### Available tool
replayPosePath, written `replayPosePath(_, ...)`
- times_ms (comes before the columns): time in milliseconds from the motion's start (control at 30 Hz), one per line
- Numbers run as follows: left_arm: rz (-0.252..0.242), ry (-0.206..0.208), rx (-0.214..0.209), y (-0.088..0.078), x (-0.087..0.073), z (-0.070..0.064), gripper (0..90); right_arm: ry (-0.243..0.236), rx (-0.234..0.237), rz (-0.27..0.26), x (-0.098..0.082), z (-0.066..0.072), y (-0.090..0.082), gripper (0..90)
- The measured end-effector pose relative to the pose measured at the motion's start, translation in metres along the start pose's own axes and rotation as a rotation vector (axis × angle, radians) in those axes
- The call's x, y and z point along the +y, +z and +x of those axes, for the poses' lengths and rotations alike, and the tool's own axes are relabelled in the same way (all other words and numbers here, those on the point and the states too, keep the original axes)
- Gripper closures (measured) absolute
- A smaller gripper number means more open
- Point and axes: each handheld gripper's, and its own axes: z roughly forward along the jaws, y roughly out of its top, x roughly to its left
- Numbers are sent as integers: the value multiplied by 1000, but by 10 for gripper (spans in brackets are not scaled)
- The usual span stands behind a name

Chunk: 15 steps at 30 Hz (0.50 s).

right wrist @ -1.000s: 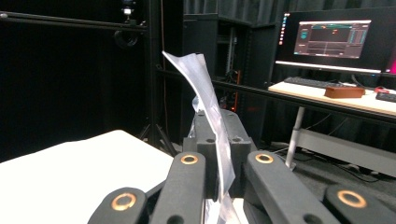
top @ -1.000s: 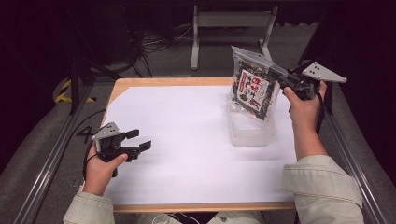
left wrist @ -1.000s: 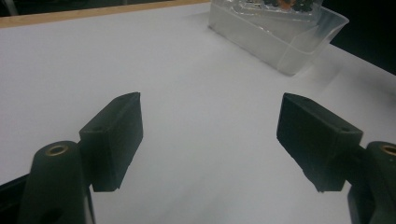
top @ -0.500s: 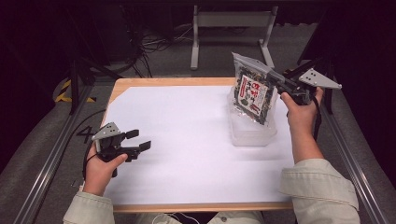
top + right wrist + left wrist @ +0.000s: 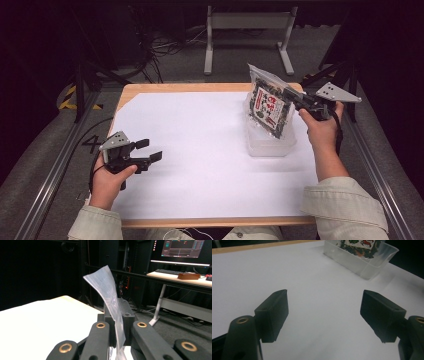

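One white sheet (image 5: 200, 150) covers the wooden table (image 5: 150, 89). Two grippers, one per hand. Left gripper (image 5: 149, 150) sits at the left edge of the sheet, jaws wide apart, nothing between them; the left gripper view shows bare sheet past its pads. Right of centre, one clear plastic tub (image 5: 270, 145) stands on the sheet. One snack bag (image 5: 270, 105) with a red-and-white label hangs tilted, its bottom end inside the tub. Far right, right gripper (image 5: 296, 100) has its jaws clamped together on the bag's clear top edge (image 5: 107, 287).
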Motion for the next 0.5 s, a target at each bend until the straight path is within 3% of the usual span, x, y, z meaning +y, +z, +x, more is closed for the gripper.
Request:
replayPosePath(133, 1, 5, 0, 1, 0, 0, 237, -10, 3, 20, -3, 6, 0, 869)
replayPosePath(500, -4, 3, -2, 1, 1, -2, 237, 19, 14, -11, -10, 7, -5, 869)
